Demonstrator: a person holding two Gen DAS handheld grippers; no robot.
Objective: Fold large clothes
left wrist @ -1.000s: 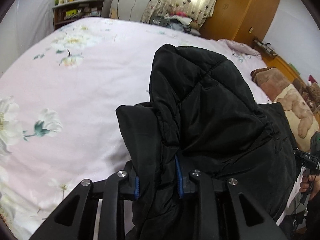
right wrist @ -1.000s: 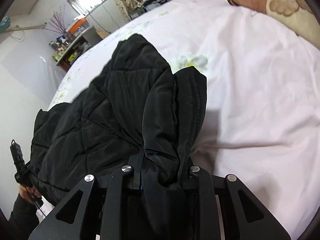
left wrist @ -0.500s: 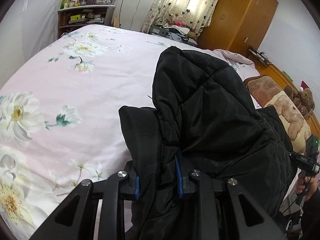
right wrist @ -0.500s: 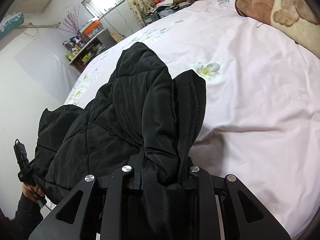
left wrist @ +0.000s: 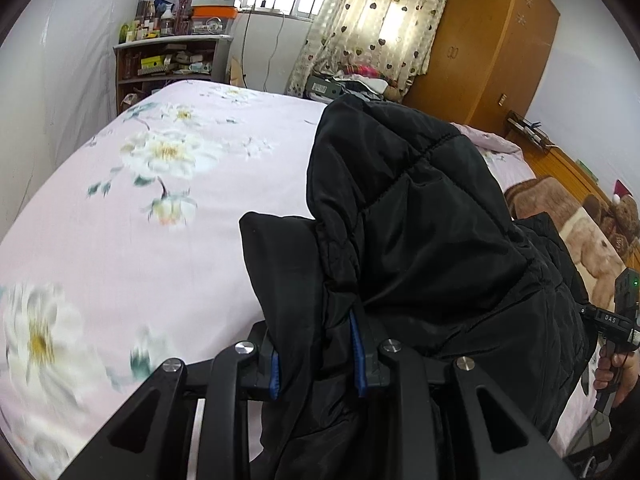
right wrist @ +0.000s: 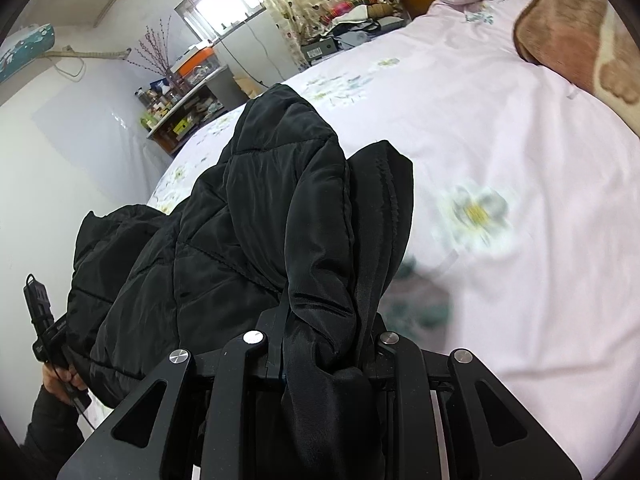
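Black quilted padded jacket [left wrist: 420, 240] hangs above the pink floral-print bed sheet [left wrist: 120, 240], bunched between the jaws of the left gripper [left wrist: 316, 356] at 6 o'clock in the left wrist view. Right gripper [right wrist: 320, 344] clamps another fold at 6 o'clock in its own view, sheet to its right. Cluttered wooden shelf unit [left wrist: 168, 64] stands beyond the bed at 11 o'clock; orange wooden wardrobe [left wrist: 488, 48] at 1 o'clock; brown plush blanket [left wrist: 560, 216] at 3 o'clock.

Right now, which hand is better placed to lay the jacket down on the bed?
Neither alone, probably: left gripper and right gripper each clamp the black jacket, lifted over the bed. Lower both together.
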